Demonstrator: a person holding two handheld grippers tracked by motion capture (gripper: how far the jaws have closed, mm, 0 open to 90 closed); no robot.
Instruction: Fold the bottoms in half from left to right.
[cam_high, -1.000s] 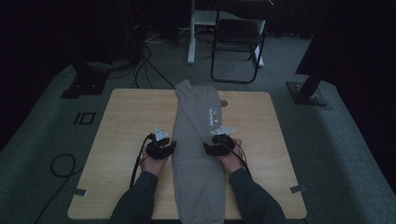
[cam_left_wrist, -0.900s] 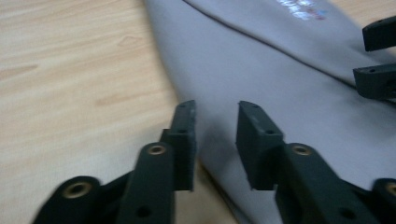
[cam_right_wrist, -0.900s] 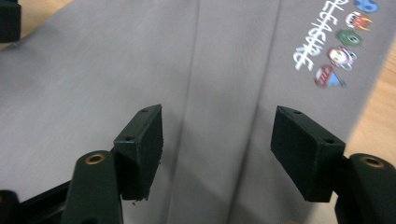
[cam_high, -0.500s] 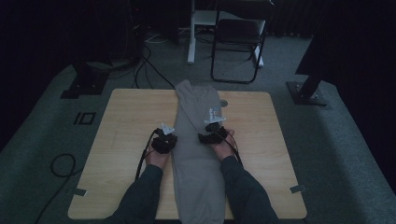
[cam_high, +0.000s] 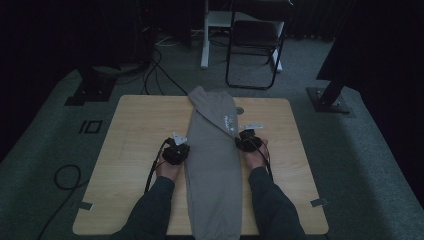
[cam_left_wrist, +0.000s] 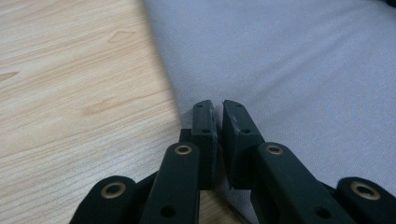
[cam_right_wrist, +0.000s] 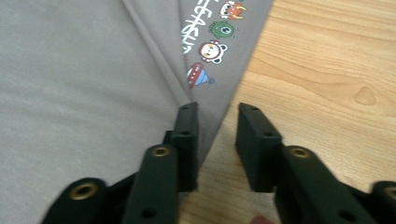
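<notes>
Right claw (gaping) beside garment, cartoon print

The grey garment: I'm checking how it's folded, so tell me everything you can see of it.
The grey garment is soft, matte cloth folded into a long narrow strip. It lies flat down the middle of the wooden table, its near end reaching the table's front edge. Small cartoon prints and white lettering show on a folded-over flap by its right edge. The left claw is nearly closed at its left edge; the right claw straddles its right edge.
</notes>
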